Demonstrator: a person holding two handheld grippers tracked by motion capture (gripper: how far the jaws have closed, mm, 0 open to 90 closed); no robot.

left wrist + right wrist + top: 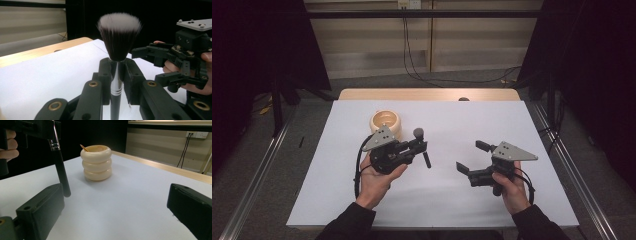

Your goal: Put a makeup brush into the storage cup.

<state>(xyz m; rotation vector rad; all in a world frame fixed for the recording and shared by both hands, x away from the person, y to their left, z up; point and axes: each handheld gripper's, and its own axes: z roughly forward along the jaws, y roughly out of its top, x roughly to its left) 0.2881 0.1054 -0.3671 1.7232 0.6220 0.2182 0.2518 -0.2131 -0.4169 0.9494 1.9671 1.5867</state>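
A makeup brush [422,147] with a black handle, silver ferrule and a dark, white-tipped head is held upright above the white table cover. My left gripper [420,146] is shut on it near the ferrule. In the left gripper view the brush head [119,35] rises above the closed jaws of the left gripper [117,68]. My right gripper [473,156] is open and holds nothing, a short way to the right and pointing toward the brush. From the right gripper [117,212], the brush handle [61,172] hangs at the left.
A cream ringed pot [386,124] stands just behind the left gripper; a thin wooden stick [83,147] leans inside the pot [97,162]. The white cover [452,200] spans the table, with a wooden strip [427,94] along the far edge. Metal rails flank both sides.
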